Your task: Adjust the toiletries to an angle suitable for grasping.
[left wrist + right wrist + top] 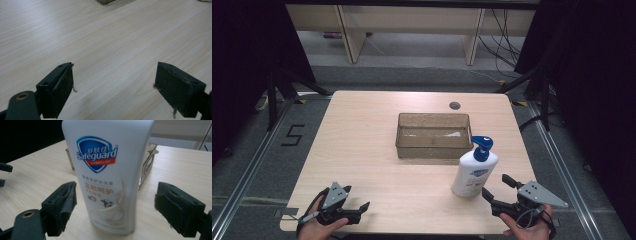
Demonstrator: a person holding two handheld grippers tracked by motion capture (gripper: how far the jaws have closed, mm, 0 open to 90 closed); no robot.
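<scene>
My right gripper [498, 192] is spread wide with the soap bottle [474, 171] standing upright just ahead of it, near the front right of the counter [362, 145] and just in front of the clear bin [434, 135]. In the right gripper view the bottle [107, 172] sits between my jaws but a little toward the left one, neither pad touching it yet. If I close from here, I judge the left pad would meet it first and shove the tall, narrow bottle sideways (it looks top-heavy with that blue pump [482, 146]), tipping it toward the bin. A grip low on the smooth plastic could also let it slip or swing when lifted. My left gripper [357, 212] rests spread and empty at the front left, well apart.
</scene>
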